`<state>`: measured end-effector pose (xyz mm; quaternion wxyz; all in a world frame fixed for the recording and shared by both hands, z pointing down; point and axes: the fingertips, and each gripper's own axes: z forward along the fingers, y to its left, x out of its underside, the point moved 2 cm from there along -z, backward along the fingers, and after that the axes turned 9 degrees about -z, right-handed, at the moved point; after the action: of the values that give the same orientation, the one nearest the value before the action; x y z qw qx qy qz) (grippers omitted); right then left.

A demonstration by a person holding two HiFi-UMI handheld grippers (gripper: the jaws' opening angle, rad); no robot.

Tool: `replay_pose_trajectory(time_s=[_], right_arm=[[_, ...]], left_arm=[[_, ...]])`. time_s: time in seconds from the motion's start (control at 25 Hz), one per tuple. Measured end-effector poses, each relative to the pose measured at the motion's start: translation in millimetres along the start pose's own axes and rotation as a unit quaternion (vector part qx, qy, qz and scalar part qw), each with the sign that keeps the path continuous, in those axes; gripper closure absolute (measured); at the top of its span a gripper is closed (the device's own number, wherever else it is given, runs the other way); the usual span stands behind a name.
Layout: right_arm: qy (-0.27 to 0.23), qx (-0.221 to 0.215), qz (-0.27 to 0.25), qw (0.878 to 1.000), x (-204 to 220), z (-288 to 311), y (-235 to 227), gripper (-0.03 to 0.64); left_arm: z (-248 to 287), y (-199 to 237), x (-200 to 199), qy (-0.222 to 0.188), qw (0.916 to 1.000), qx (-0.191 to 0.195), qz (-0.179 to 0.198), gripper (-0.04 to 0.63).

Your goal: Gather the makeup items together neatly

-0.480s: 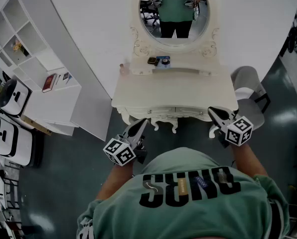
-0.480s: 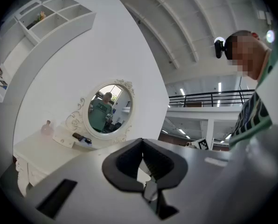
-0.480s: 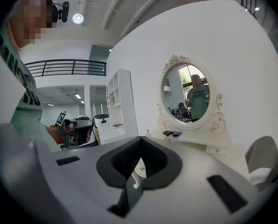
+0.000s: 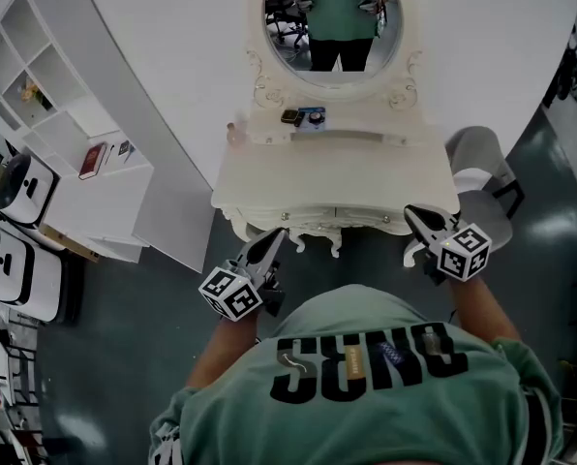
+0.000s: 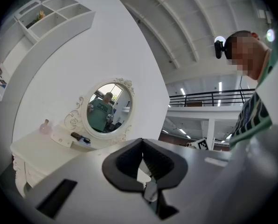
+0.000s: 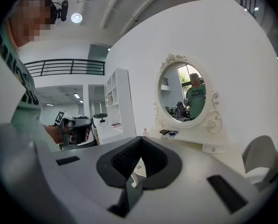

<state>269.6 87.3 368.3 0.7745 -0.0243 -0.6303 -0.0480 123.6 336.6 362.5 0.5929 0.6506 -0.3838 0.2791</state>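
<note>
A white dressing table with an oval mirror stands ahead of me. On its small shelf under the mirror lie a dark compact and a blue item. A pink bottle stands at the shelf's left end. My left gripper and right gripper hover short of the table's front edge, both shut and empty. The left gripper view shows the bottle and the dark items far off. From the right gripper view, the items lie below the mirror.
A white shelf unit with books stands to the left. A grey chair sits at the table's right end. White cases lie on the dark floor at far left.
The dressing table sits slightly higher and further left in the head view. Both grippers stay shut and keep their places.
</note>
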Motion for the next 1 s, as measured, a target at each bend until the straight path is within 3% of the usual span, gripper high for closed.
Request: replay_pose_trajectory(time_s=[0.28,0.52,0.68,1.0], right_arm=[[-0.010,0.008,0.021,1.000,3,-7,-30,0.623],[-0.006,0.015,0.012,1.000,12,-8,-57,0.623],[-0.004,0.013,0.008,1.000,15,9,-76,0.623],[0.015,0.017,0.019,1.000,21,101,-104,0.621]], left_arm=[[22,-3,5,0.001,0.9997,-0.015,0.019,0.585],[51,-4,13,0.041,0.9935,-0.040,0.099,0.586],[74,5,15,0.068,0.9882,-0.040,0.131,0.586],[104,103,-15,0.078,0.9909,-0.032,0.105,0.586]])
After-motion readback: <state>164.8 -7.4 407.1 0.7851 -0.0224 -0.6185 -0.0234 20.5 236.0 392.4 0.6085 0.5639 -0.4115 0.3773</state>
